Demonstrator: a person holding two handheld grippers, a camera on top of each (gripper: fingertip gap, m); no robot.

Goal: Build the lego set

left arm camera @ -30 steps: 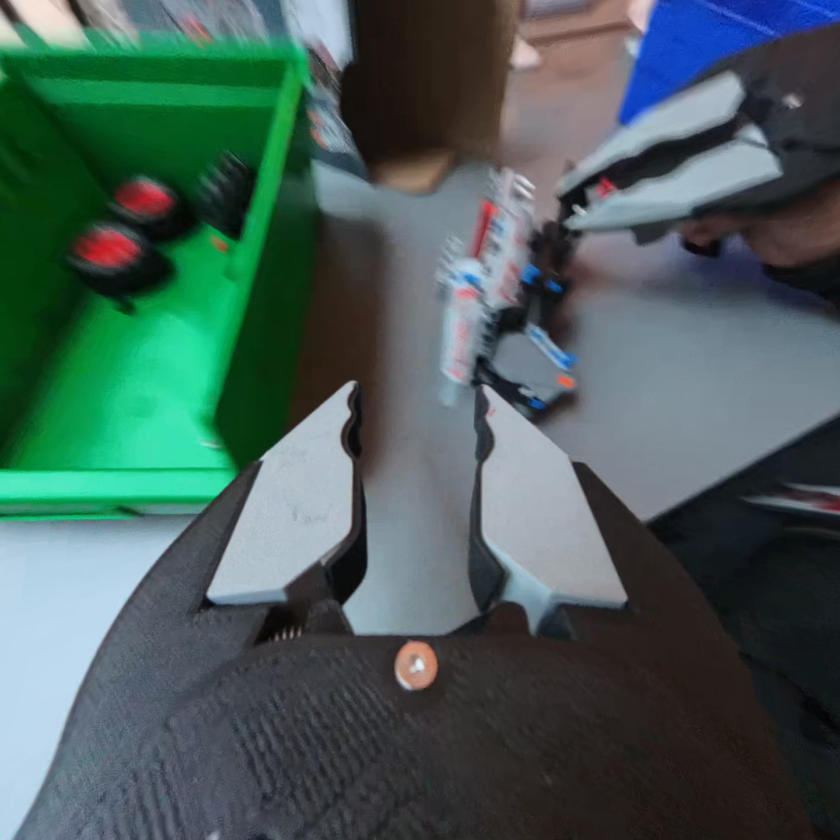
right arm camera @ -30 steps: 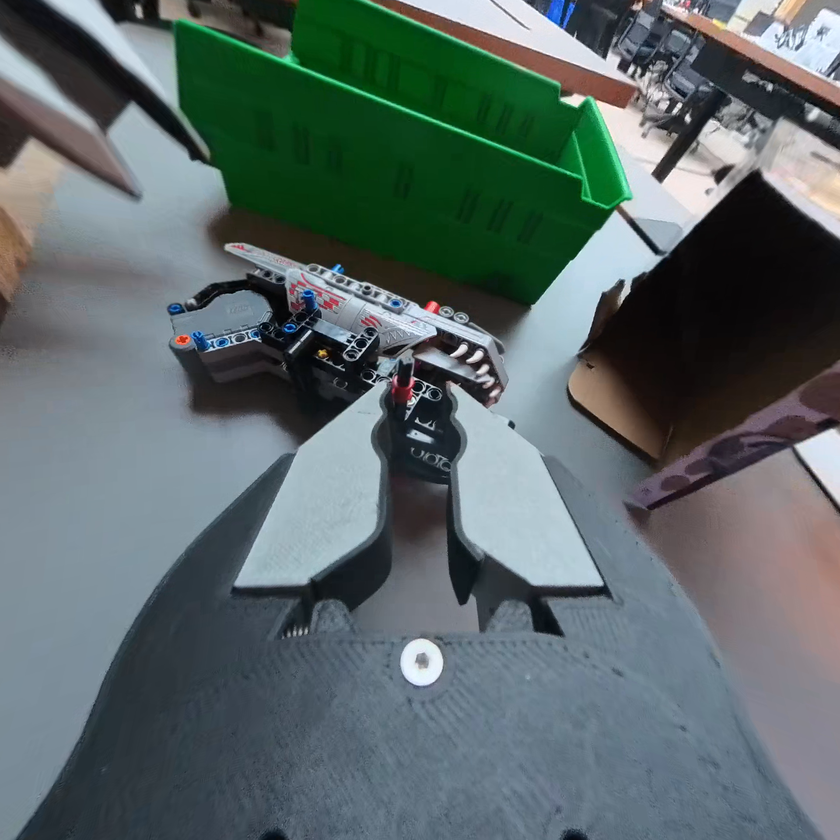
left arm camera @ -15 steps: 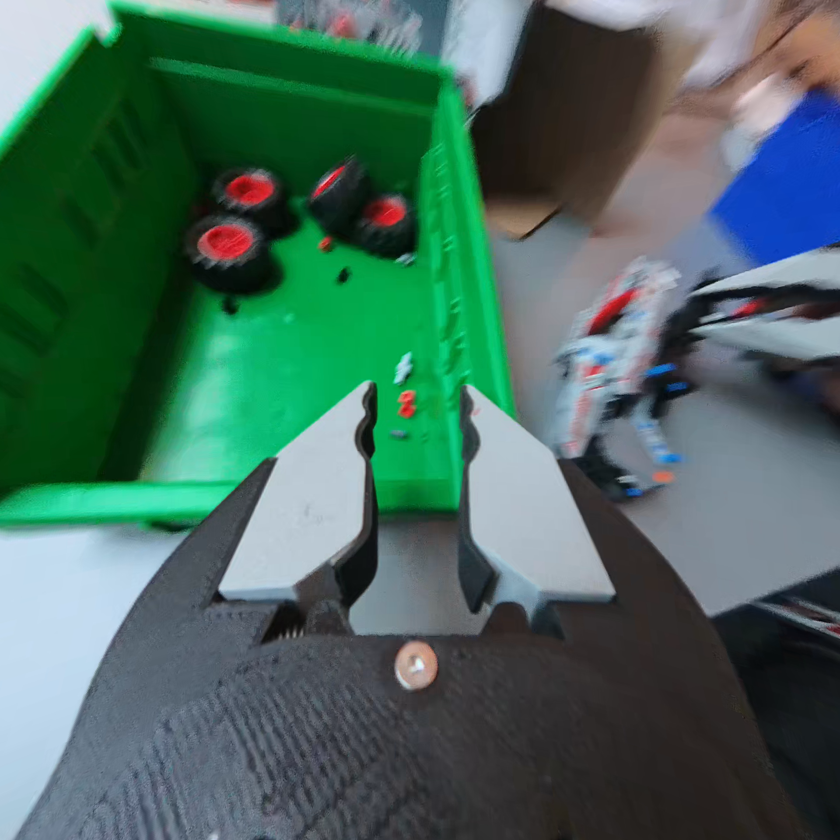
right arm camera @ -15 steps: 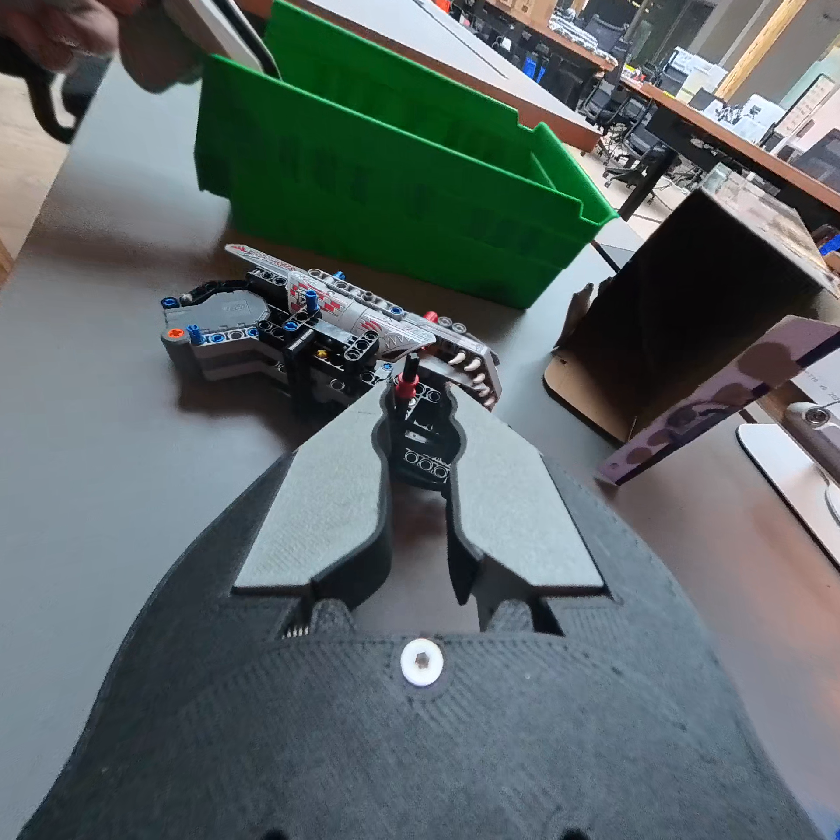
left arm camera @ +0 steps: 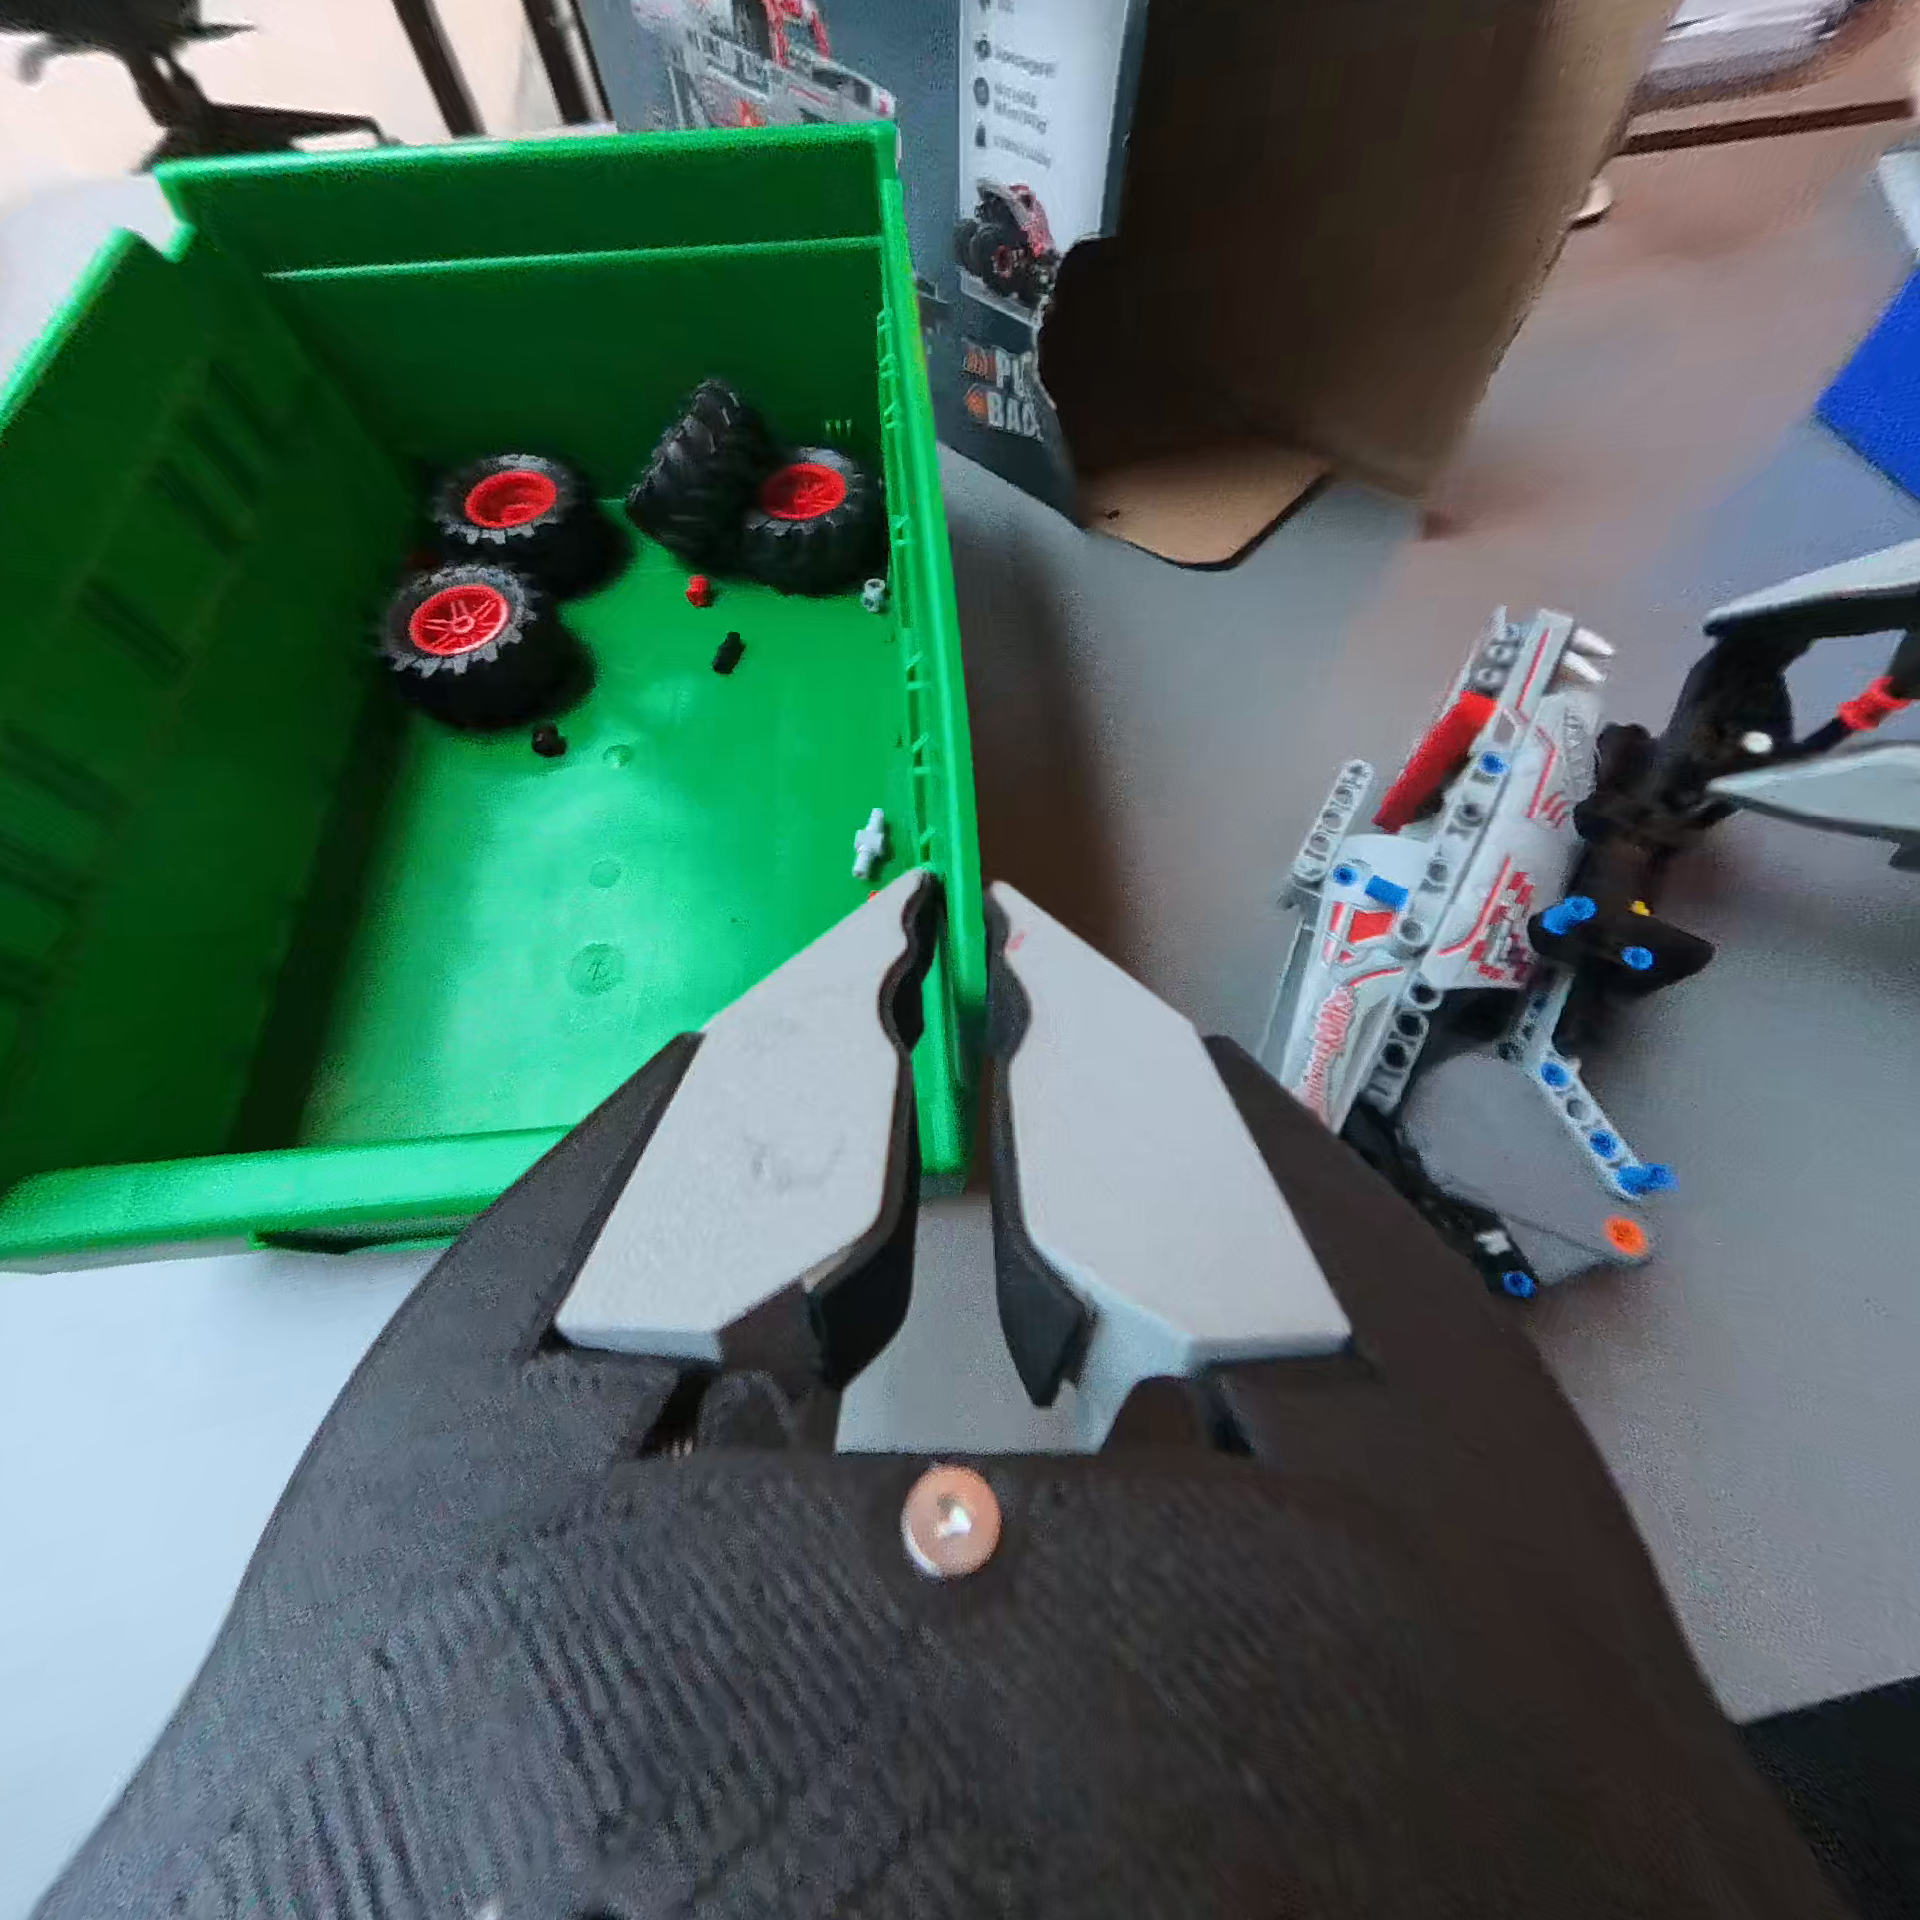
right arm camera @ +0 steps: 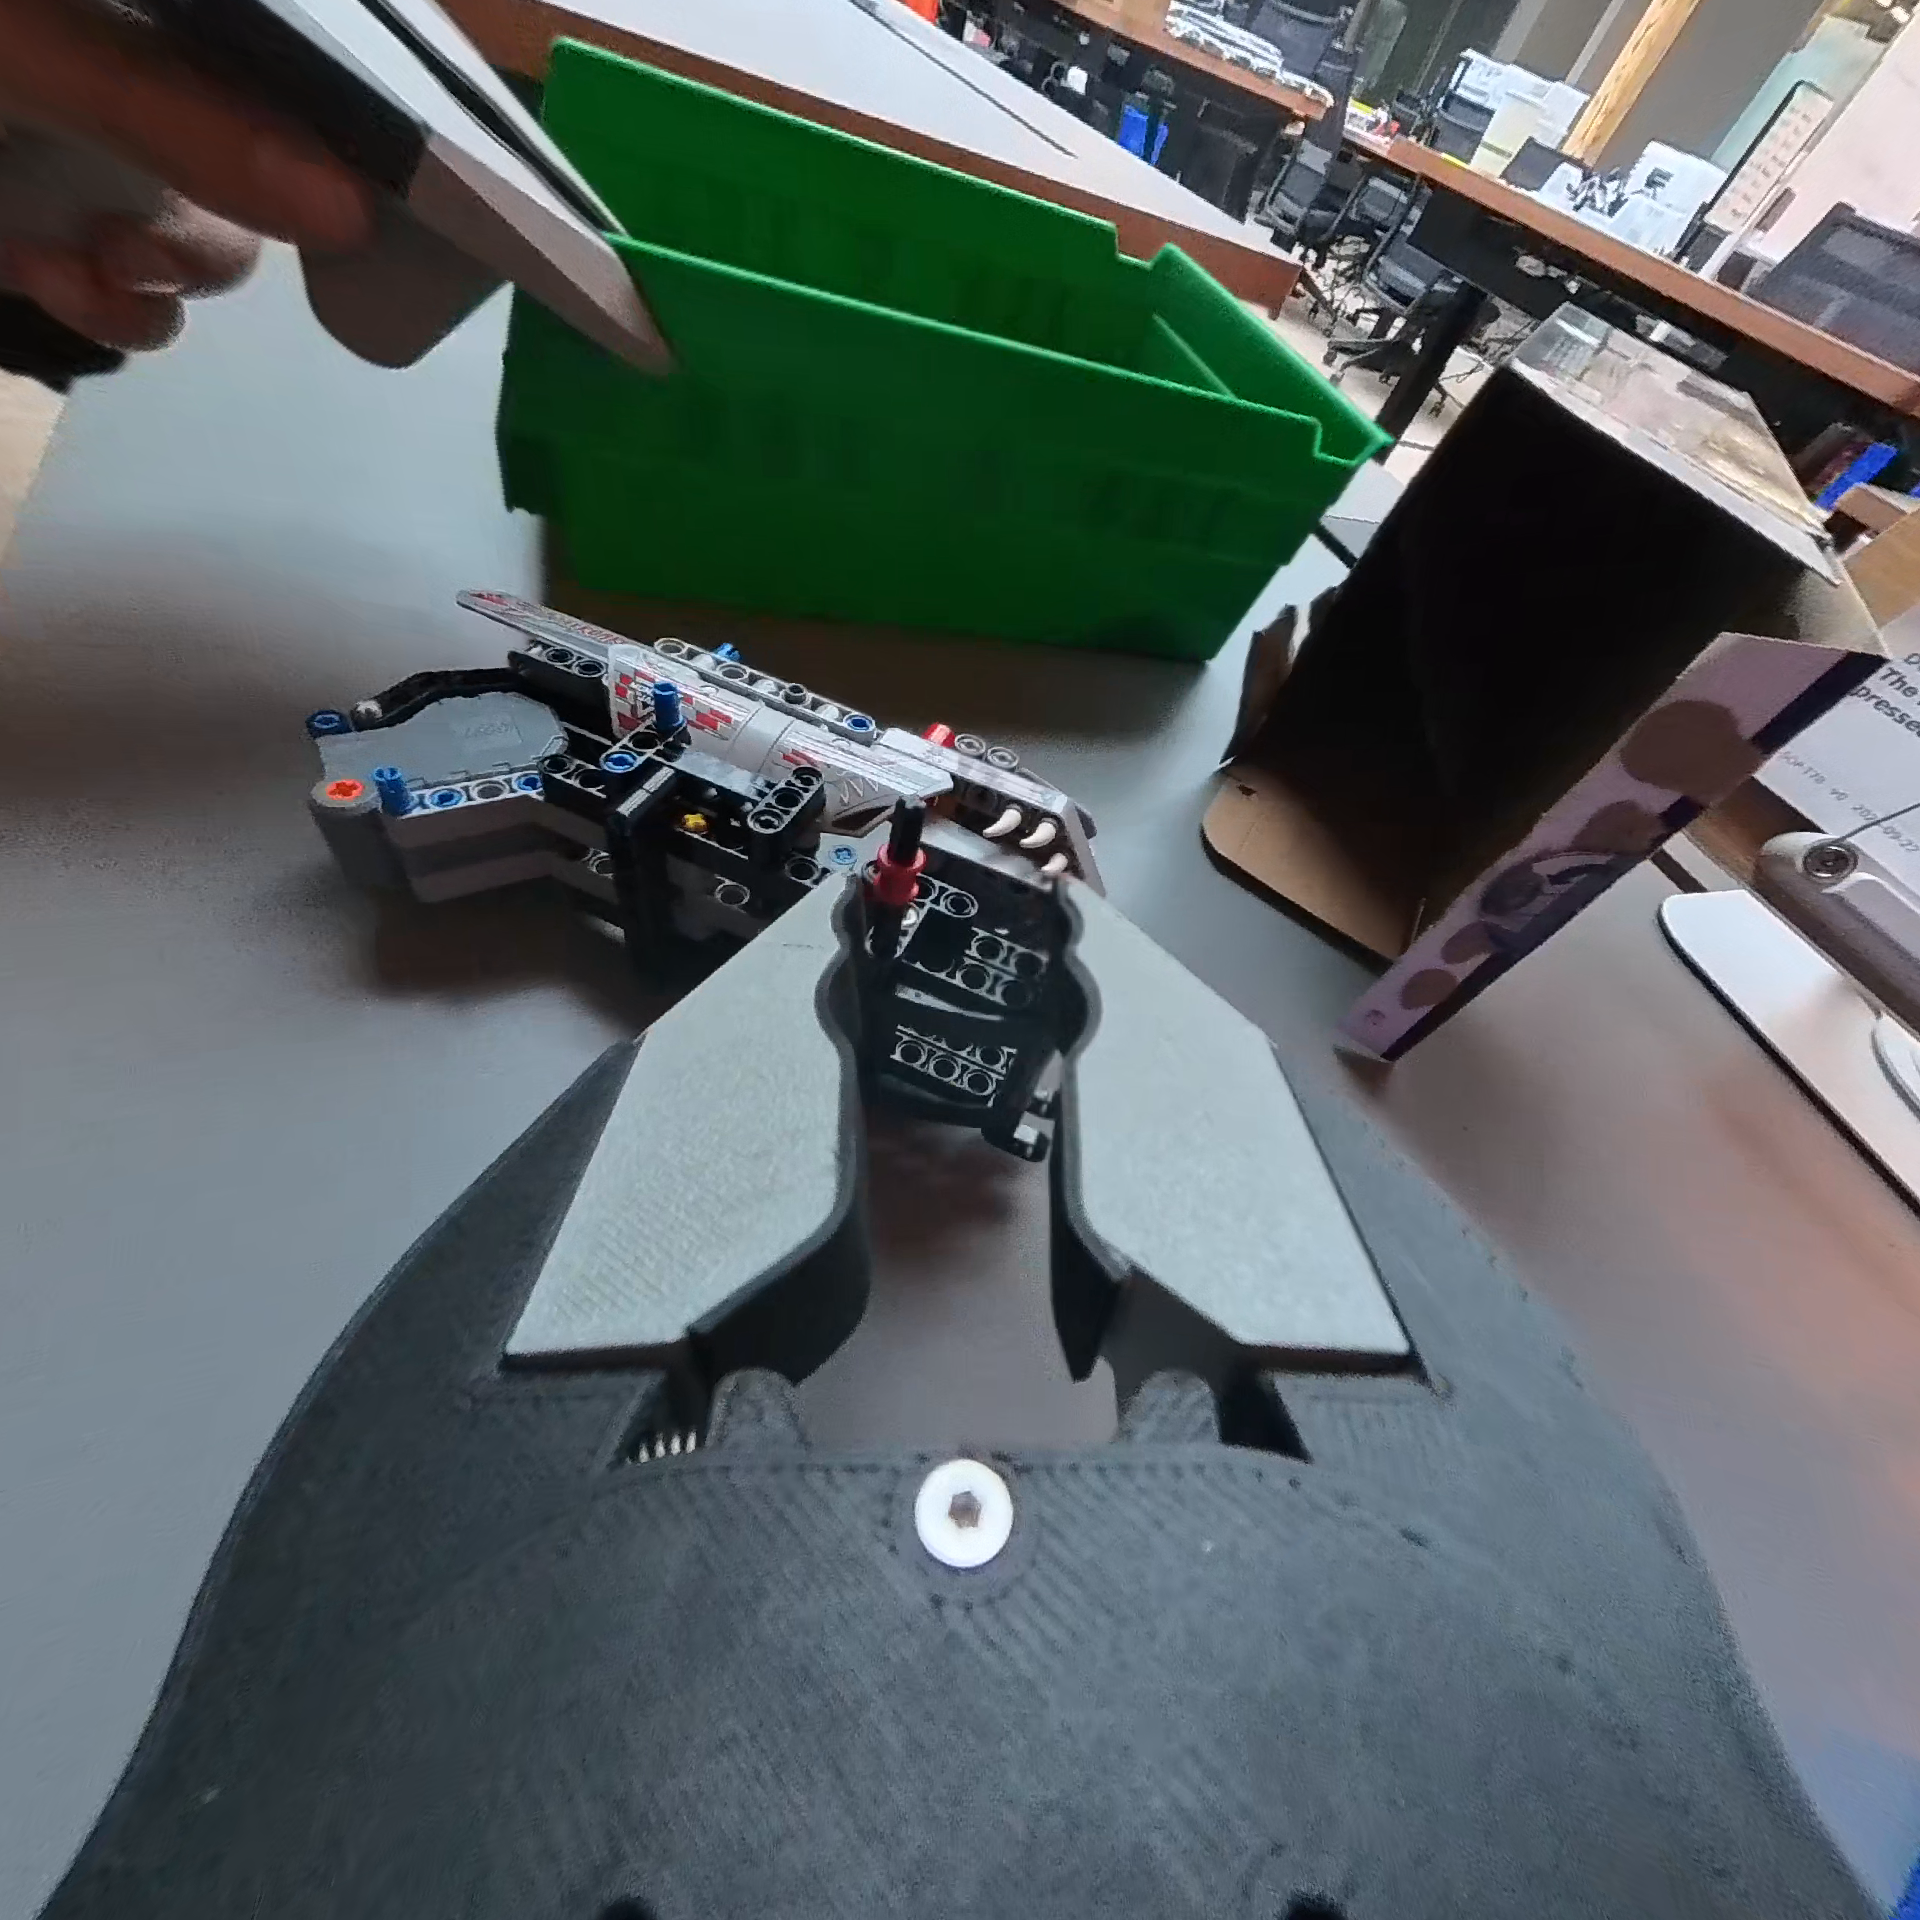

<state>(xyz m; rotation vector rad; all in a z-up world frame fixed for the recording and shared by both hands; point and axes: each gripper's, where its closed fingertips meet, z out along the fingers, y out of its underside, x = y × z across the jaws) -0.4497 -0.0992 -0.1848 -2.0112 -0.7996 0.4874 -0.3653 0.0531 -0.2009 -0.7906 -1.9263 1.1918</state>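
The lego model (right arm camera: 727,769) lies on its side on the dark grey table (right arm camera: 208,1039), just in front of the green bin (right arm camera: 935,499). It is a long, partly built body: grey and white panels with red stickered patterns, a black beam frame dotted with blue pins, an orange-capped end and a row of white teeth at the other end. The right claw (right arm camera: 956,935) is clenched on the model's black beam section, where a red bush sits on a black axle (right arm camera: 896,862).

The left claw (left arm camera: 956,914) hovers over the bin's near right wall (left arm camera: 940,727), its fingers nearly together with a narrow gap and nothing between them. In the bin lie four black knobby tyres, three showing red hubs (left arm camera: 457,623), and a few small loose pieces in red, black and pale grey (left arm camera: 871,840).

Behind the bin stands the set's printed box (left arm camera: 997,208), showing a picture of a monster truck and some lettering, next to an open brown cardboard box (left arm camera: 1299,260). In the right wrist view a purple-and-white printed card (right arm camera: 1621,831) stands at the right.
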